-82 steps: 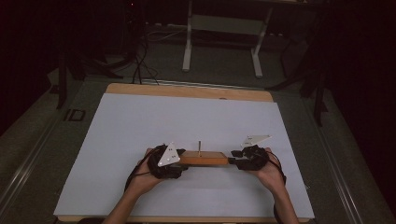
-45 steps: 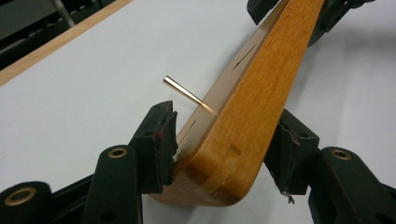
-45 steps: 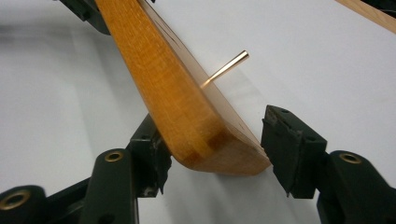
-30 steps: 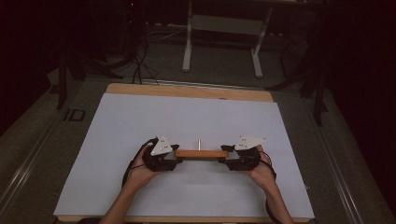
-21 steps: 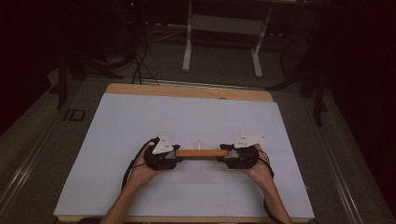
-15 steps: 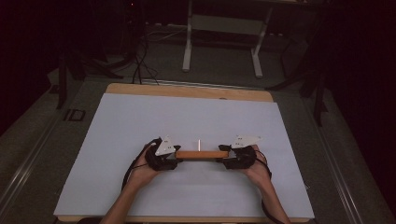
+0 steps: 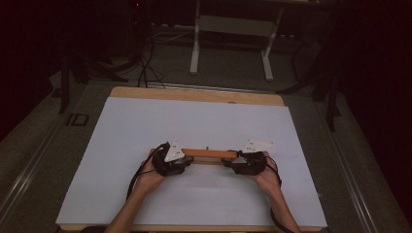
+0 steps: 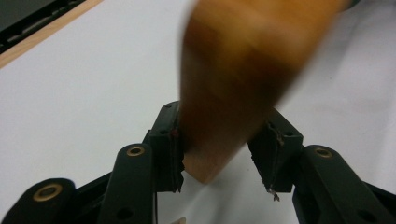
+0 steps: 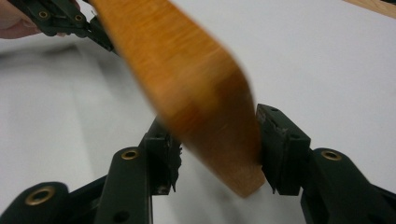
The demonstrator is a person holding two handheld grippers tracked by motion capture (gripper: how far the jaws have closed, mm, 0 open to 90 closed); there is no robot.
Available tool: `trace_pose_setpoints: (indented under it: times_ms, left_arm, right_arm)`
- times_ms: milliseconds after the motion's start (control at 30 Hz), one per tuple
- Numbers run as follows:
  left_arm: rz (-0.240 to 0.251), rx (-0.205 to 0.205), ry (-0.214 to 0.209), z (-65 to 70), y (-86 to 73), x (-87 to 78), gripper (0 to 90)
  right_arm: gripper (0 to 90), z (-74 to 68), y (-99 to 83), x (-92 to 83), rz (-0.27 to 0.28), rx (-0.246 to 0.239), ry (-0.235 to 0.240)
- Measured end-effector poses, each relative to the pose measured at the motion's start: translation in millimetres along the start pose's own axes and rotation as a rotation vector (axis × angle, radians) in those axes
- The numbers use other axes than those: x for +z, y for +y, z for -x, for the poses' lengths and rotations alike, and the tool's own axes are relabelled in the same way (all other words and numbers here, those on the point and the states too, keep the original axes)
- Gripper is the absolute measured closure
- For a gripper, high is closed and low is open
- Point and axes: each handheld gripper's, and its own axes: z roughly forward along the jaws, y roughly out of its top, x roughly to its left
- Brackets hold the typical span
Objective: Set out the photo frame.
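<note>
Left hand-held gripper (image 7: 182, 161): at the left end of the wooden board (image 7: 210, 153), jaws partly closed and just now closing further. In the left gripper view (image 8: 219, 149) the board's end sits between the jaws; the left pad (image 8: 169, 140) touches it, while the right pad (image 8: 271, 149) stands a little off its lower edge, so a firm grip cannot be told.

Right hand-held gripper (image 7: 233, 166): at the board's right end, jaws fairly wide and just now closing. In the right gripper view (image 9: 215, 149) the board's end (image 9: 196, 93) lies tilted between them, the right pad (image 9: 275, 144) against its edge, the left pad (image 9: 161, 154) just beside it.

Wooden board: long, narrow, orange-brown, spanning the two grippers near the front middle of the bench (image 7: 145, 121); a small pin (image 7: 208, 147) rises from its middle.

Bench: white sheet over a wooden top.

Writing: none readable on the board or grippers; a mark like "ID" (image 7: 77, 119) shows on the floor left of the bench.
</note>
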Motion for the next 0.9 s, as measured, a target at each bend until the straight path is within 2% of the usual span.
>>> trace_pose_setpoints:
  times_ms: [33,167,233,500,600,700,800,900]
  left_arm:
    - [0.006,-0.018,-0.017,-1.1,-0.3,0.1,57.3]
    - [0.005,-0.032,-0.03,-1.7,-0.2,0.0,57.7]
    - [0.006,-0.058,-0.053,-3.8,-0.6,-0.4,57.8]
    - [0.022,-0.141,-0.122,-10.3,-3.3,-0.6,57.4]
    - [0.033,-0.159,-0.118,-11.0,-3.7,0.7,56.4]
    - [0.043,-0.181,-0.097,-10.4,-4.4,3.1,54.4]
    - [0.038,-0.175,-0.081,-9.8,-4.7,3.2,54.2]
    - [0.023,-0.184,-0.047,-11.2,-6.4,4.4,53.0]
  right_arm:
    - [53.4,0.4,-0.3,-0.5,-0.001,0.011,0.001]
    - [53.4,2.4,-1.2,-1.6,0.001,0.025,0.007]
    - [53.5,3.0,-0.9,-1.6,-0.001,0.036,0.012]
    - [56.0,7.8,-2.8,-4.7,0.016,0.098,0.067]
    - [56.8,8.9,-3.3,-4.4,0.015,0.109,0.079]
    - [56.5,11.7,-4.2,-2.3,0.024,0.133,0.071]
    - [56.0,12.2,-4.8,-1.1,0.031,0.139,0.059]
    - [56.4,13.0,-5.5,0.4,0.034,0.151,0.04]
